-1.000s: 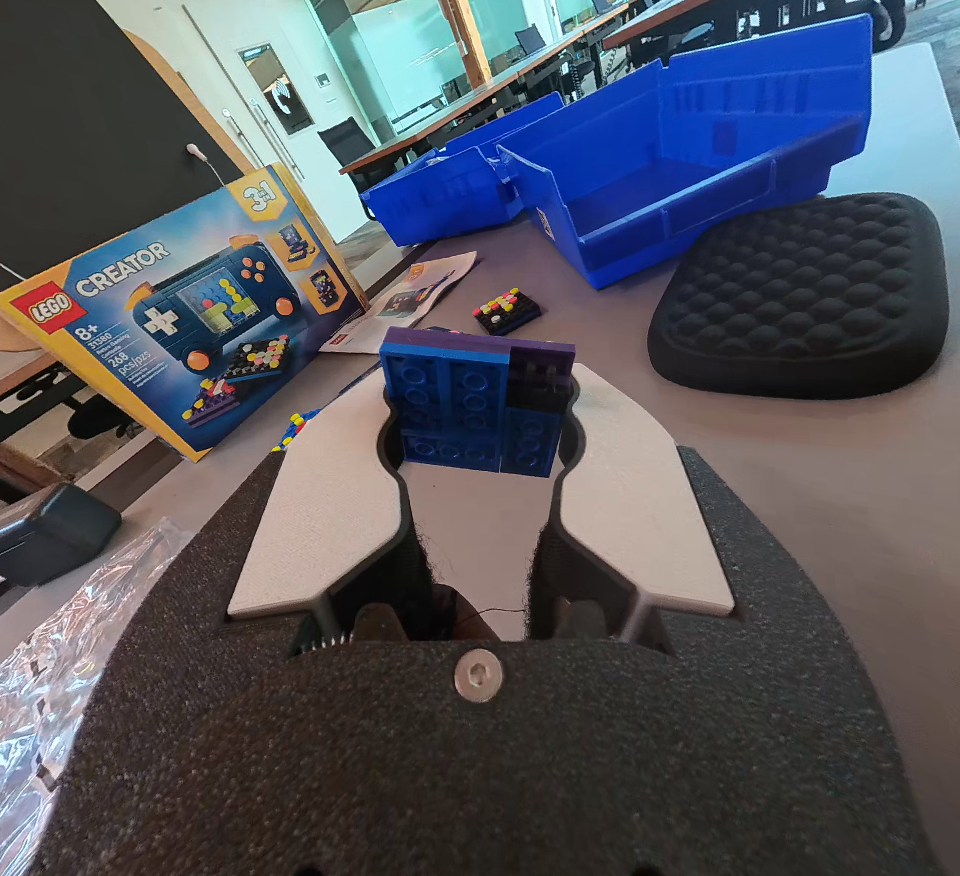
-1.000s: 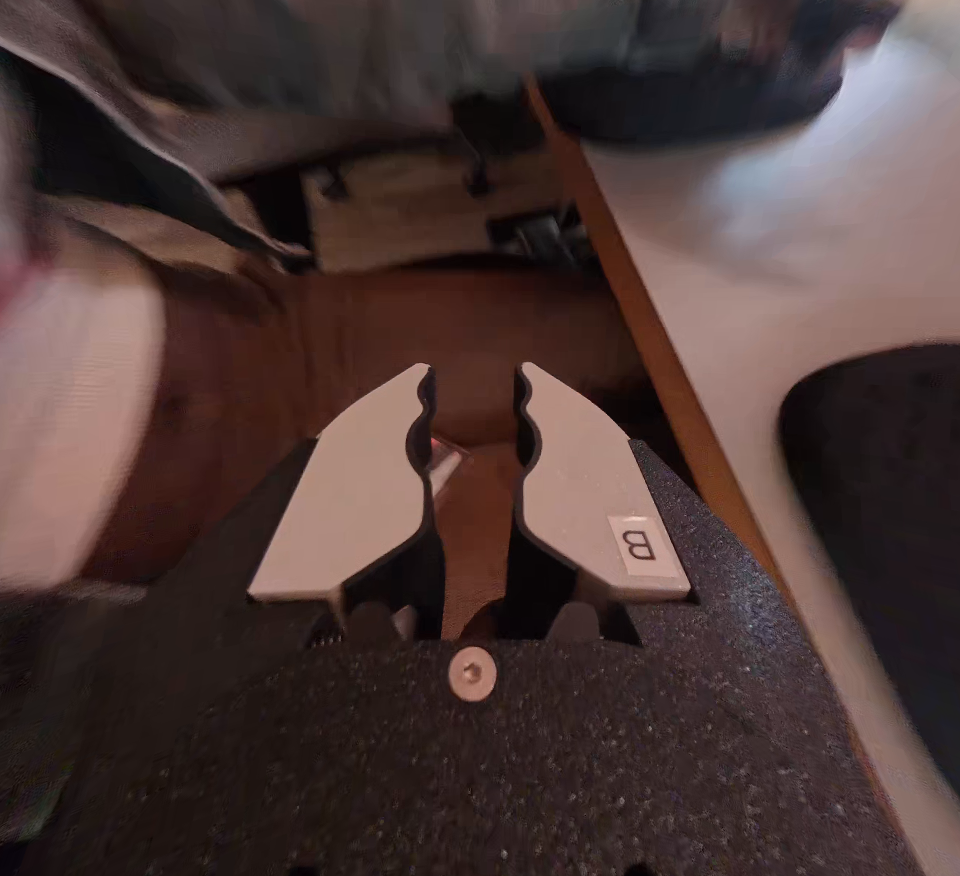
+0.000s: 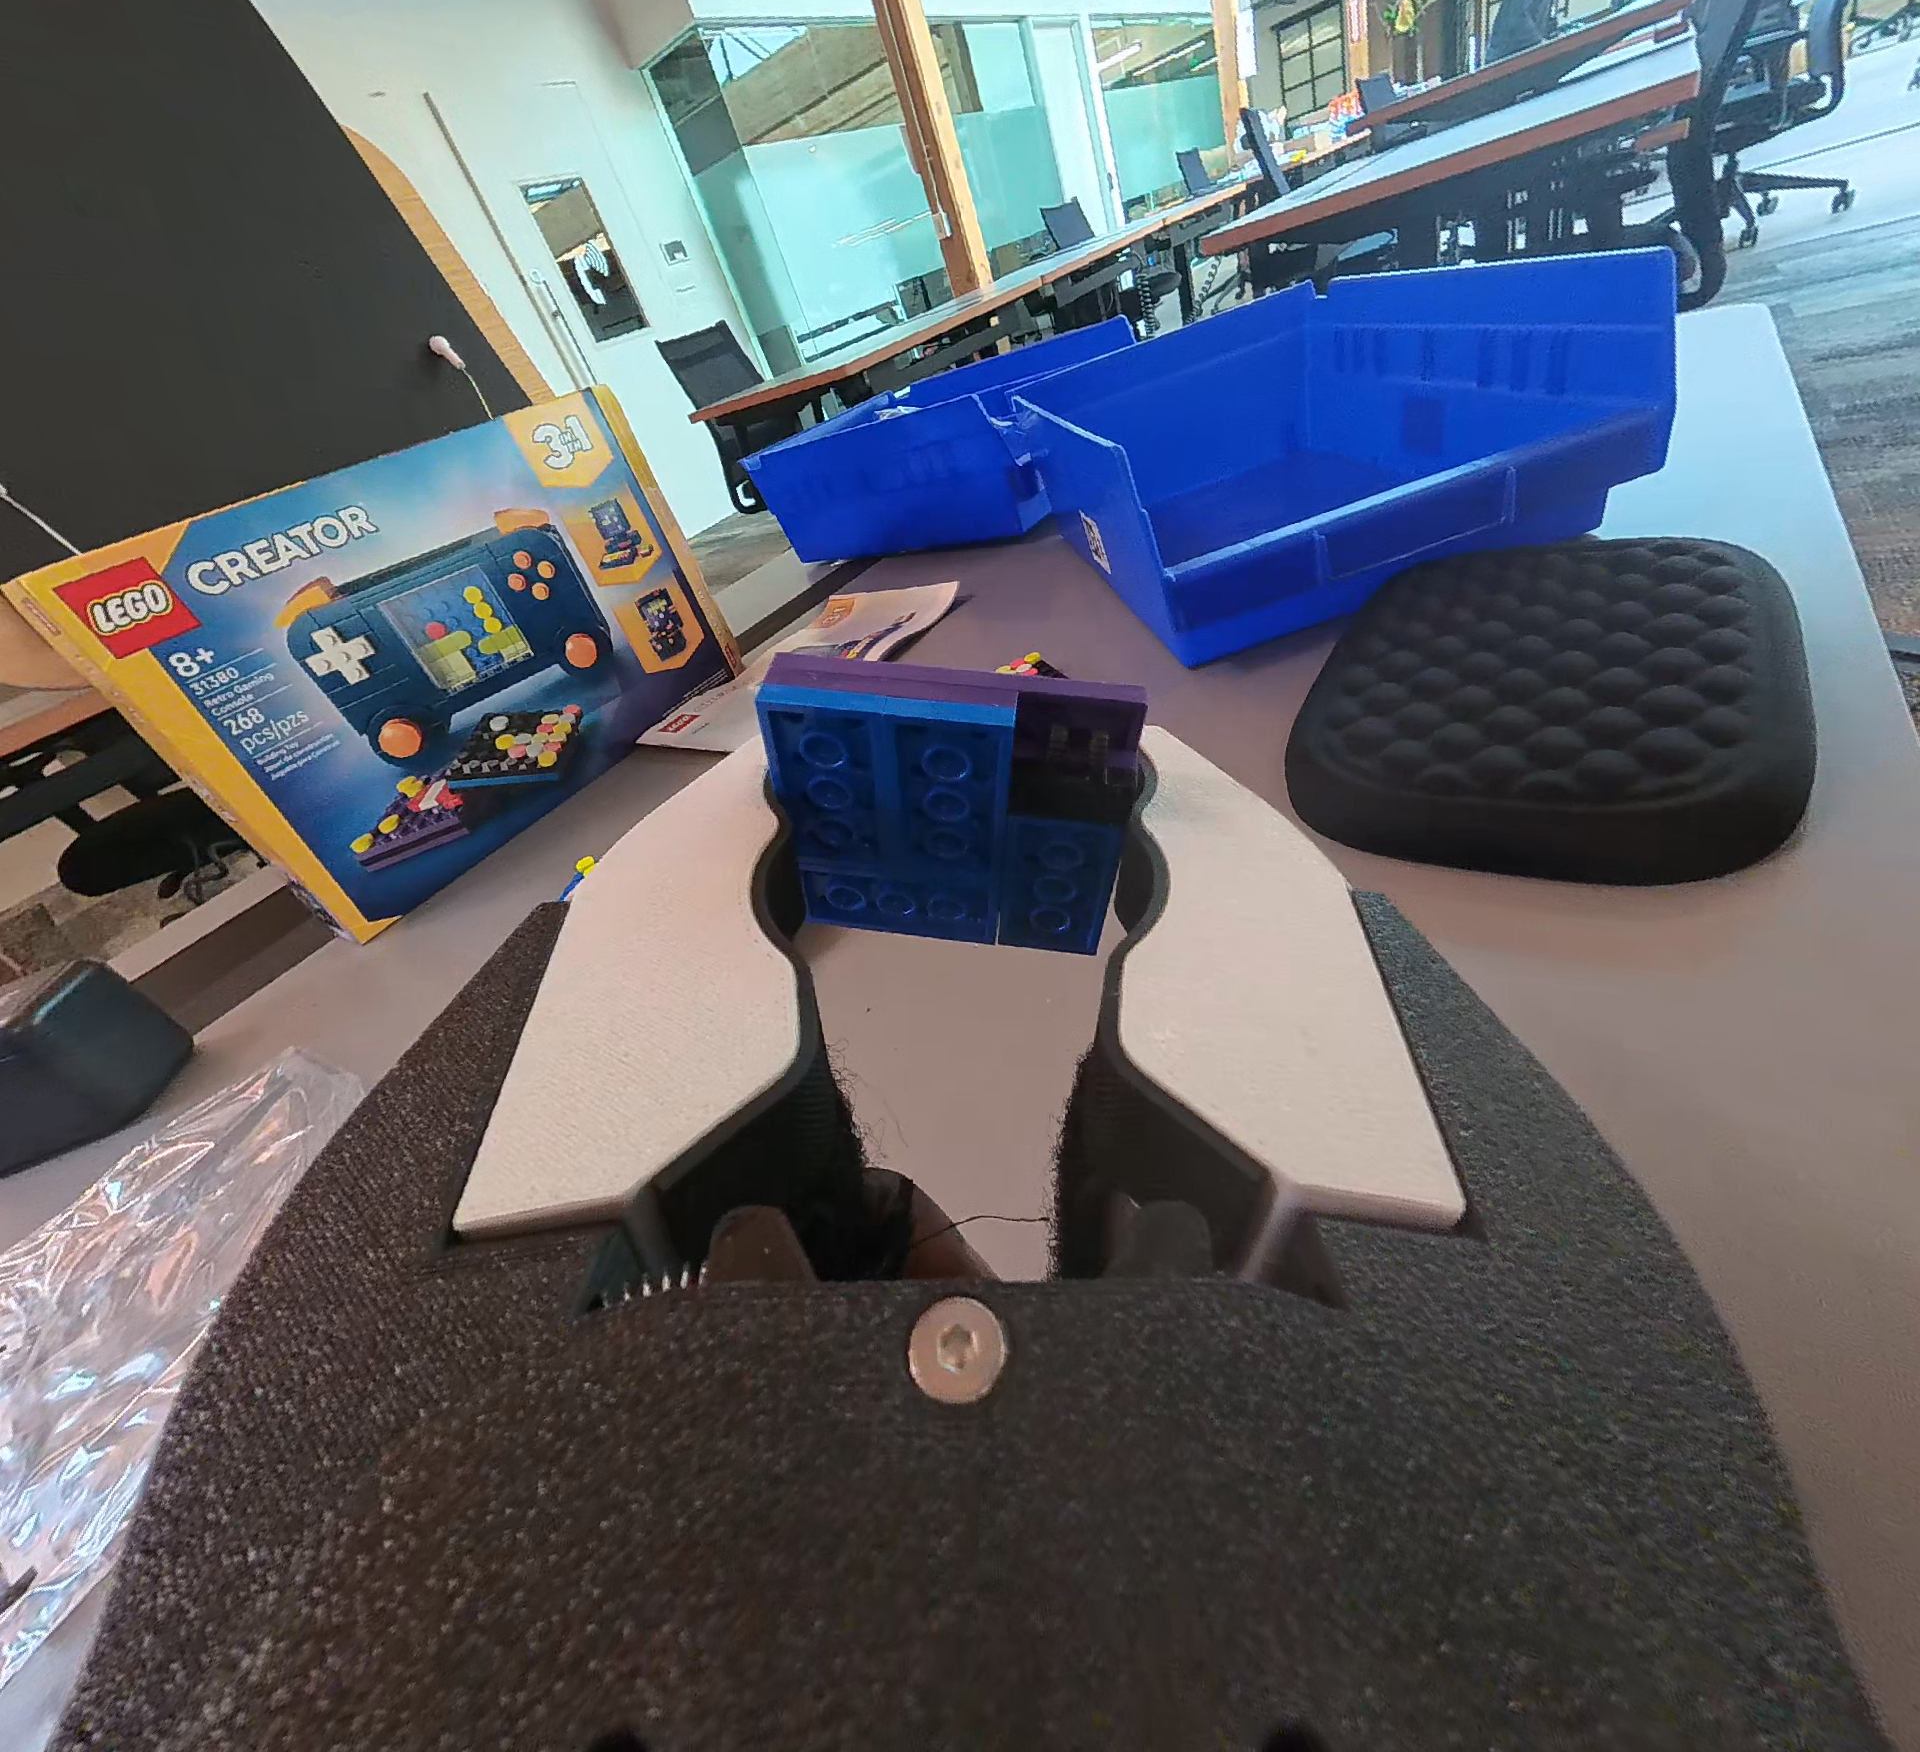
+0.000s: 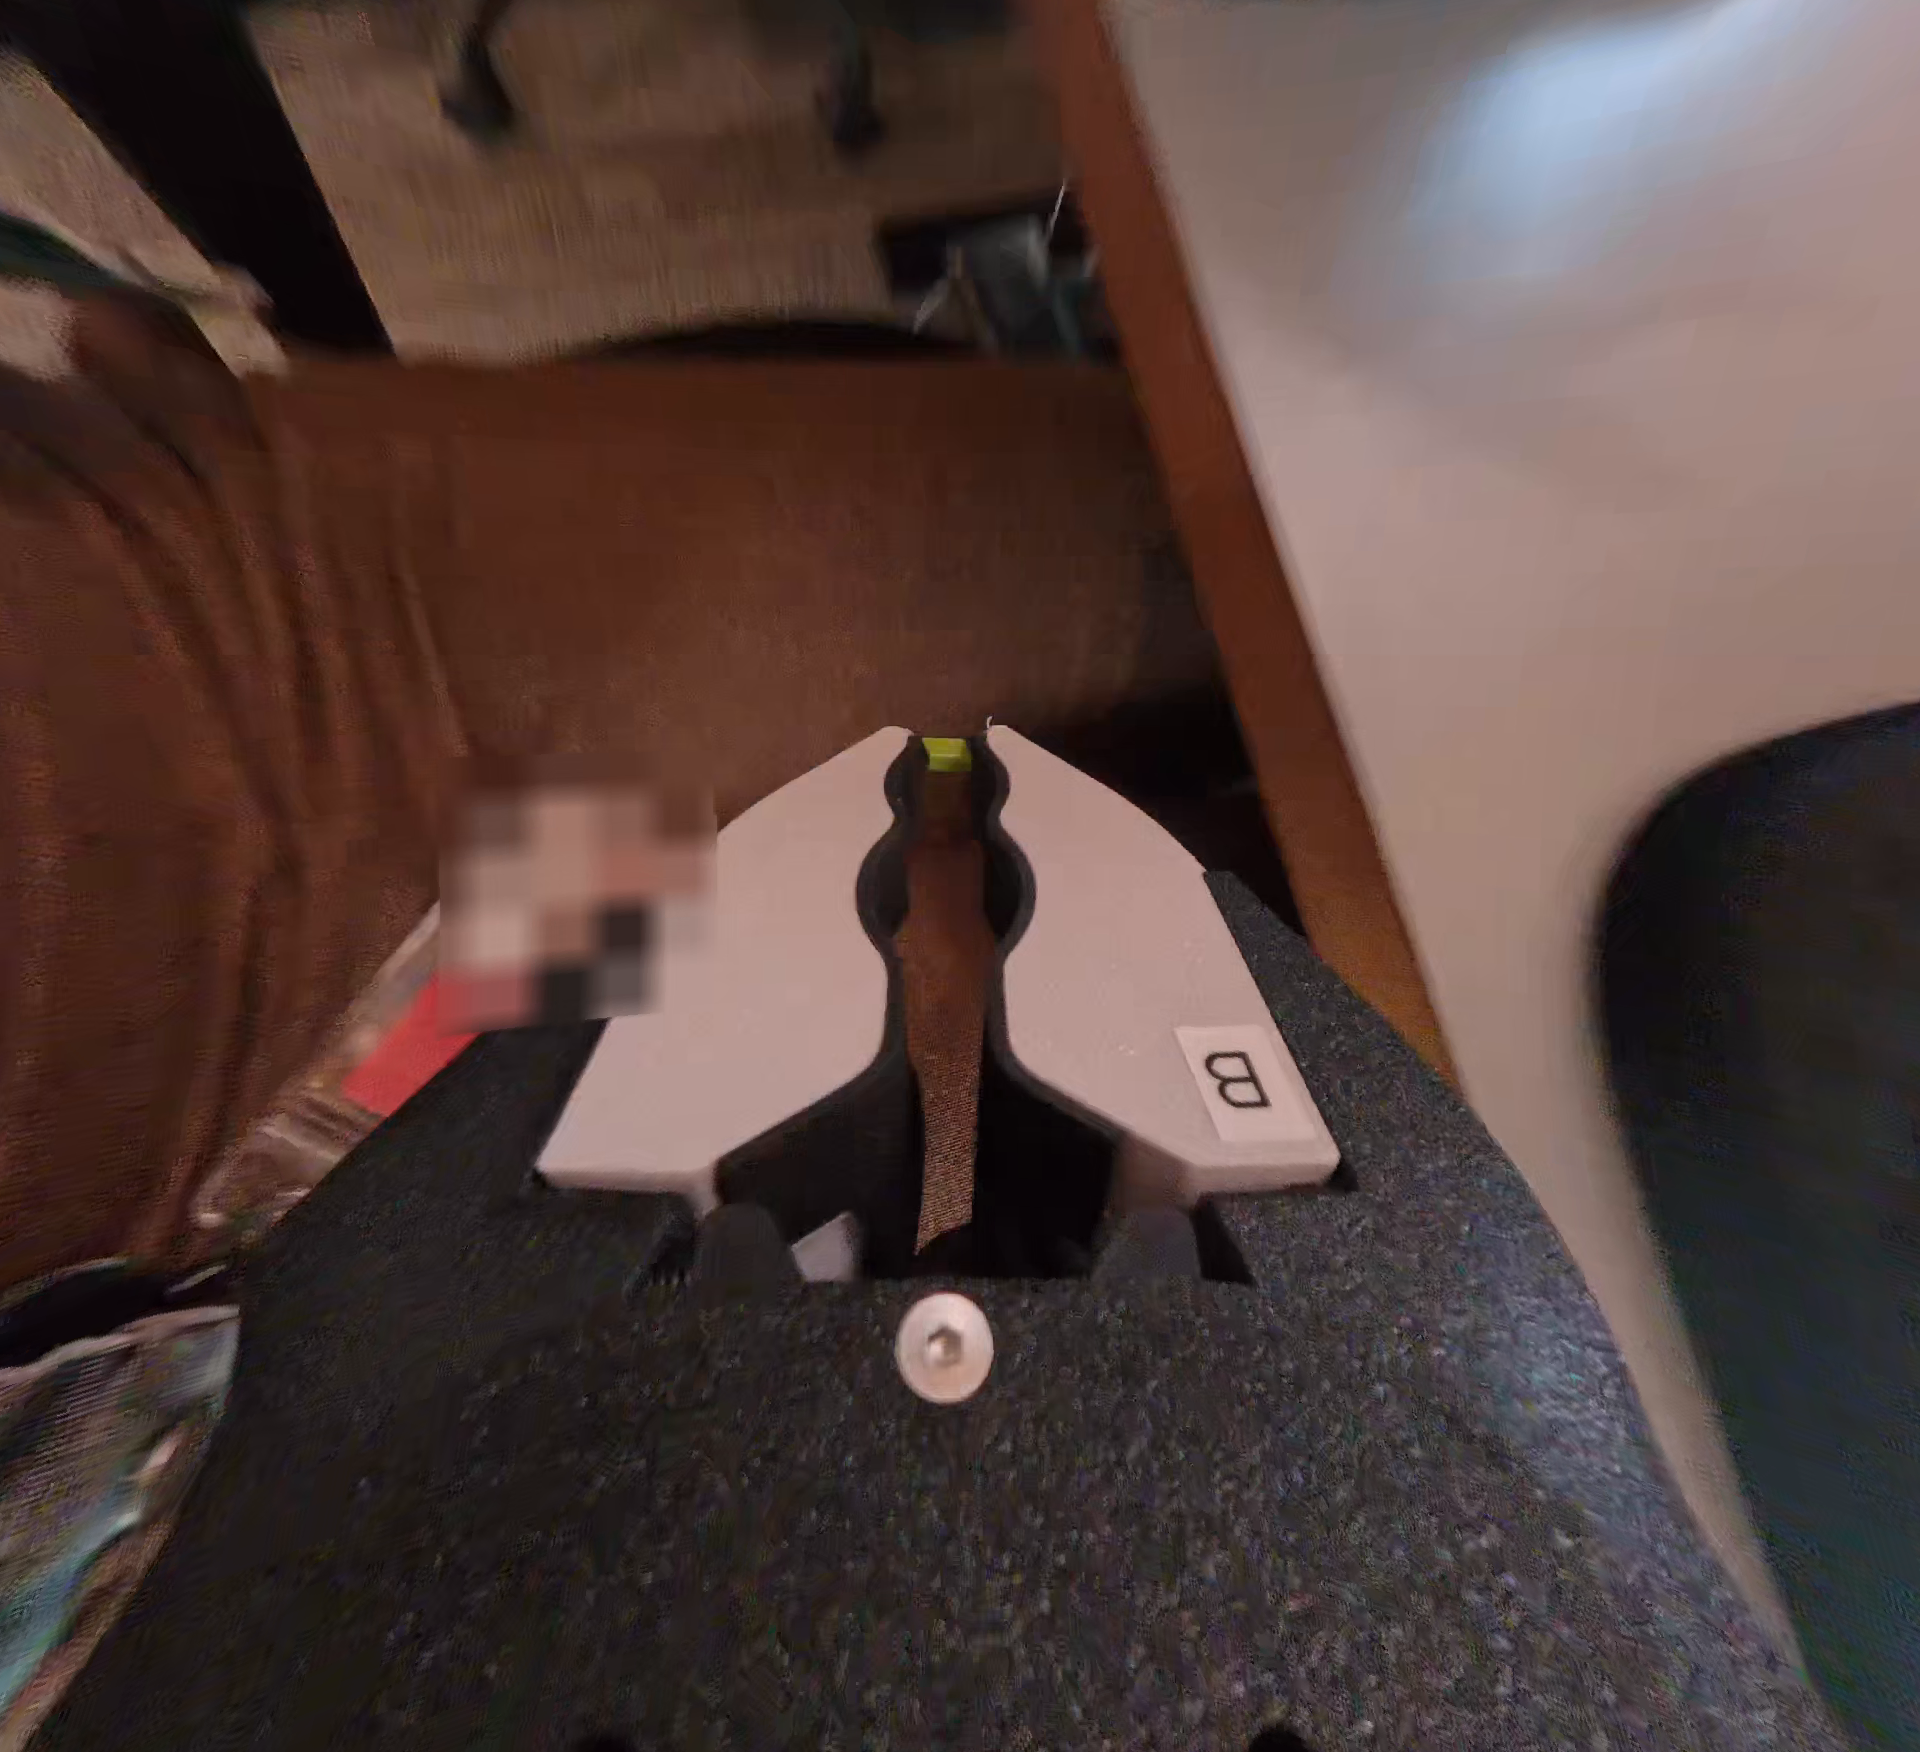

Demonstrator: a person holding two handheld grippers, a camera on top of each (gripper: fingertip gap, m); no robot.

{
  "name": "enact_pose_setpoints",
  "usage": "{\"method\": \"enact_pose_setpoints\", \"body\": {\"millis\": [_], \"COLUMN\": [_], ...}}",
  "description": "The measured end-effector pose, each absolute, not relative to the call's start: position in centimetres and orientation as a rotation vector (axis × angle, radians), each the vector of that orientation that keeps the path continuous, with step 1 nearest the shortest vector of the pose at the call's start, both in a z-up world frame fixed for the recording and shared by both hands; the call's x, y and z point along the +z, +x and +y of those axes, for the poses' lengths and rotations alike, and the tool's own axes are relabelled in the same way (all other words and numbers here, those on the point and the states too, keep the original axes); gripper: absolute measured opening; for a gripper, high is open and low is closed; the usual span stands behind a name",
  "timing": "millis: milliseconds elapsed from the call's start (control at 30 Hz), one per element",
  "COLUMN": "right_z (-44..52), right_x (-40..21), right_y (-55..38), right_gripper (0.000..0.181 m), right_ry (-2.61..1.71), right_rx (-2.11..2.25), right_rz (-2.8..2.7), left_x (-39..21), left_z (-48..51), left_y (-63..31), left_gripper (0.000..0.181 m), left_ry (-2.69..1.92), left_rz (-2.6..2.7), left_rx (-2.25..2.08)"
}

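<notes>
My left gripper [image 3: 951,814] is shut on a flat assembly of blue and purple toy bricks [image 3: 935,809]. It holds the assembly upright above the grey table [image 3: 1558,1027], underside toward the camera. My right gripper [image 4: 945,752] is shut on a small lime-green brick piece [image 4: 945,754] pinched at its fingertips. It hangs off the table's left edge, over a brown cloth-covered surface [image 4: 623,559]. The right wrist view is blurred by motion.
Two blue plastic bins [image 3: 1351,476] stand at the back of the table. A black dimpled pad [image 3: 1558,705] lies to the right. A toy-brick box [image 3: 364,653] leans at the left, with a booklet [image 3: 831,653] and a small black studded plate [image 3: 1023,663] behind the assembly. Crinkled clear plastic [image 3: 125,1287] lies near left. The tips of one gripper are about 25 centimetres away from the tips of the other.
My right gripper has closed from open onto the small lime-green piece. My left gripper has tilted up slightly with the brick assembly still in it.
</notes>
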State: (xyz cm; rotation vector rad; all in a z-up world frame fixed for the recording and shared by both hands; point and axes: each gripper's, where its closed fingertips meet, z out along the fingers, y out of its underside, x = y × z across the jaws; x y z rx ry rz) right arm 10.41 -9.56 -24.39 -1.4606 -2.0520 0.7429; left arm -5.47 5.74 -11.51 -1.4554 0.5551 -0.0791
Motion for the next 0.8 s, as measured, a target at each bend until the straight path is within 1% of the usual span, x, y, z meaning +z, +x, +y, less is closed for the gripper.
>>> {"method": "enact_pose_setpoints", "body": {"millis": [167,300,400,633,800], "right_z": [-7.8,-1.0,5.6,18.0,23.0], "right_x": [-12.8,-5.0,-1.6,-0.6,-6.9], "right_y": [10.3,11.4,12.5,13.6,15.0], "right_gripper": [0.009,0.009,0.009,0.009,0.009], "right_ry": [-1.300,-1.237,-1.246,-1.381,-1.770], "right_rx": [0.991,0.991,0.928,0.778,0.531], "right_rz": [-1.734,-1.513,-1.357,-1.177,-1.358], "left_x": [-11.6,-11.4,-11.1,-10.2,-10.7], "left_z": [5.8,5.7,5.5,5.0,5.1], "left_y": [-5.5,-5.6,-6.0,-7.1,-6.2], "left_gripper": [0.058,0.058,0.058,0.057,0.057], "left_ry": [-1.457,-1.453,-1.452,-1.399,-1.419], "left_rz": [0.558,0.542,0.494,0.398,0.471], "left_rx": [-0.048,-0.046,-0.072,-0.140,-0.113]}}
